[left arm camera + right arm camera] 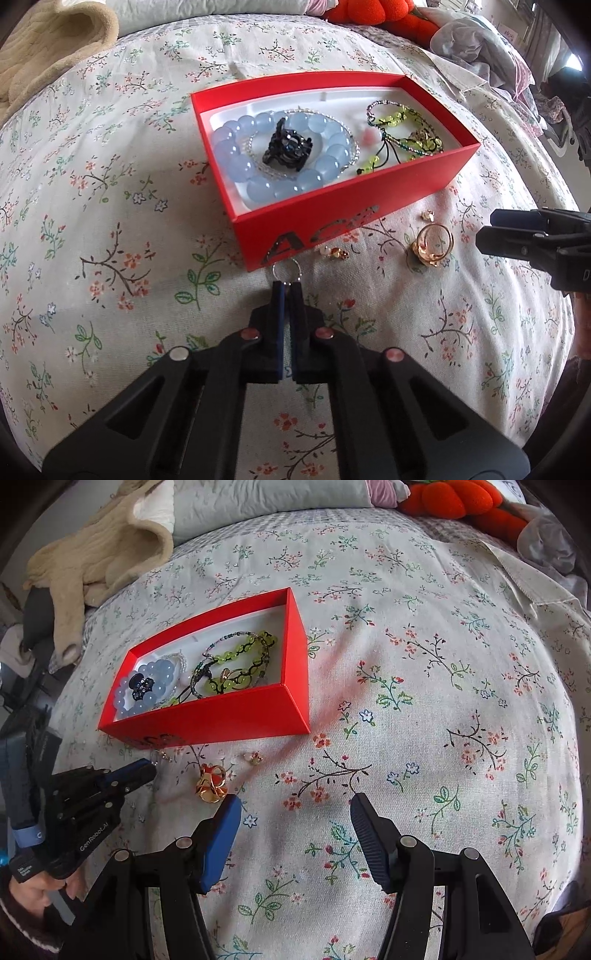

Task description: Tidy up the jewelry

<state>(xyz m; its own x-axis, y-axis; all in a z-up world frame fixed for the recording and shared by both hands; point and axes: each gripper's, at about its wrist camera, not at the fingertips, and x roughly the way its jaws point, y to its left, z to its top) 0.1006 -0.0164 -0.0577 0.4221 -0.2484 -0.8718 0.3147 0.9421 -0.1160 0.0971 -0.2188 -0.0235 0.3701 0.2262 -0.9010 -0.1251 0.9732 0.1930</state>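
Note:
My left gripper (286, 285) is shut on the lower edge of a thin silver hoop (286, 270), right in front of the red box (332, 218). In the right wrist view the left gripper (149, 770) reaches the hoop (162, 755) beside the box's front wall (221, 716). The box holds a blue bead bracelet (255, 184), a black hair claw (286, 146) and green beaded bracelets (406, 129). A gold ring (432, 243) lies on the bedspread, close to my right gripper's left fingertip (229, 805). The right gripper (291, 806) is open with nothing between its fingers.
Small gold earrings (334, 253) and a stud (428, 215) lie loose on the floral bedspread (443, 738) in front of the box. A beige blanket (103, 554), pillows and an orange plush toy (454, 498) sit at the far edge. A hand (40, 890) holds the left gripper.

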